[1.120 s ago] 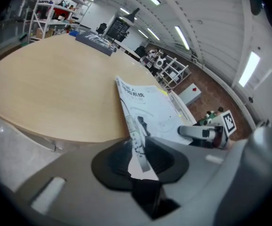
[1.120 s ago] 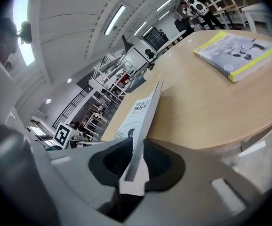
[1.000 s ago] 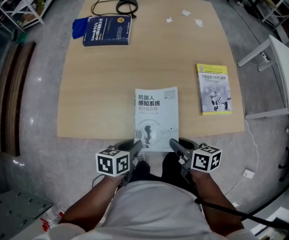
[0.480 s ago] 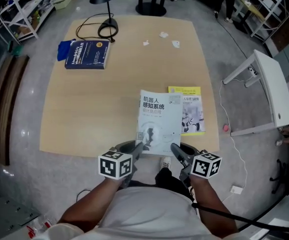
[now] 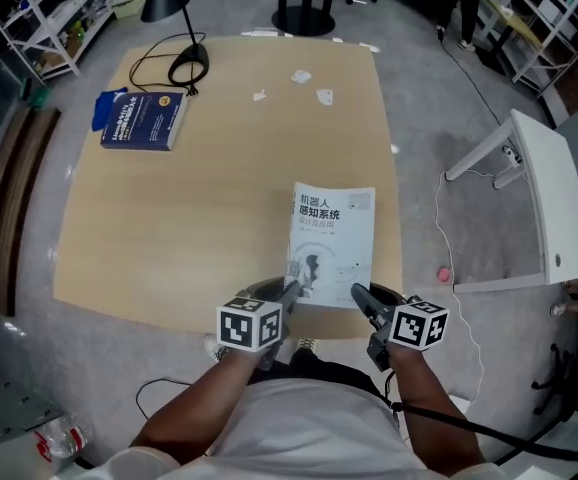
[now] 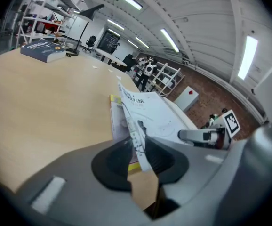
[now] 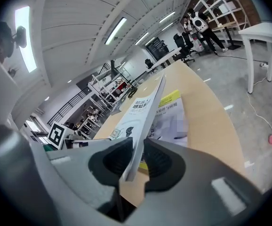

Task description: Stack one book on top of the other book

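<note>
White paperback book (image 5: 333, 243) hangs just above the yellow-covered book (image 6: 116, 121) at the pale wooden table's (image 5: 169, 218) right edge — thin, light, probably floppy. Your left gripper (image 5: 289, 291) and right gripper (image 5: 359, 295) each clamp a near corner; keep them level.

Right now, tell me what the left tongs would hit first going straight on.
Probably the yellow book just under the white book that the left tongs grip; depth is unclear.
</note>
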A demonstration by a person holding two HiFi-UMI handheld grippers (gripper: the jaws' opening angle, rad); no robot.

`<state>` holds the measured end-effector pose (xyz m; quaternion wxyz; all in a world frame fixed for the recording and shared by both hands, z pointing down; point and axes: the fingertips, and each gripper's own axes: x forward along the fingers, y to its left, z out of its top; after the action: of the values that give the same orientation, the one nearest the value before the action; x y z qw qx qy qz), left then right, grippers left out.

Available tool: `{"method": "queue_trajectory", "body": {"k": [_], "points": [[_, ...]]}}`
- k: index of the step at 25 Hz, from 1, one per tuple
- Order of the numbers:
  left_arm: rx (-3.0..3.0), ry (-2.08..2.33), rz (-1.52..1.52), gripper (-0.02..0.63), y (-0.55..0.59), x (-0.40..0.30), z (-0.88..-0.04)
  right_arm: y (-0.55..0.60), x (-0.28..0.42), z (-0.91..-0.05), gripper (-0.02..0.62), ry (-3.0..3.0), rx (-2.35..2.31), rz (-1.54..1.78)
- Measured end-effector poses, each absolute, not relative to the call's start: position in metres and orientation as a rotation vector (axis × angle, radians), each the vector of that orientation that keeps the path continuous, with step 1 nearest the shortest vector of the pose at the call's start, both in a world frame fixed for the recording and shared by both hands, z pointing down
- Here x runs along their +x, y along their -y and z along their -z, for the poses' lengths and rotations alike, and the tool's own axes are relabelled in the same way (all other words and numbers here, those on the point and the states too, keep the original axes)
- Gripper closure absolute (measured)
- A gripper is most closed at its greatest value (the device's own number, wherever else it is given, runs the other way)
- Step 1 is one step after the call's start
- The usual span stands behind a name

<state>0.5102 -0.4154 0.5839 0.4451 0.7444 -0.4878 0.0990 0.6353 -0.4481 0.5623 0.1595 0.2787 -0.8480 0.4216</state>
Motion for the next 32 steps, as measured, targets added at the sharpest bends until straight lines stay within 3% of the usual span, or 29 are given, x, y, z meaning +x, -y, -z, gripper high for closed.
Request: {"method": "queue_trajectory", "body": {"k": [22, 28, 32], "points": [[1.777, 1.363, -0.519, 0.482, 0.418, 0.511, -0.625, 0.468, 0.653, -0.605, 0.513, 2.341, 0.669, -1.272], [1.755, 1.349, -0.532, 0.508, 0.418, 0.512, -0.627, 0.470, 0.661, -0.609, 0.452, 2.296, 0.721, -1.069], [1.760, 1.348, -0.548, 0.514, 0.418, 0.509, -0.628, 0.485, 0.680, -0.605, 0.451, 2.275, 0.871, -0.953]]}}
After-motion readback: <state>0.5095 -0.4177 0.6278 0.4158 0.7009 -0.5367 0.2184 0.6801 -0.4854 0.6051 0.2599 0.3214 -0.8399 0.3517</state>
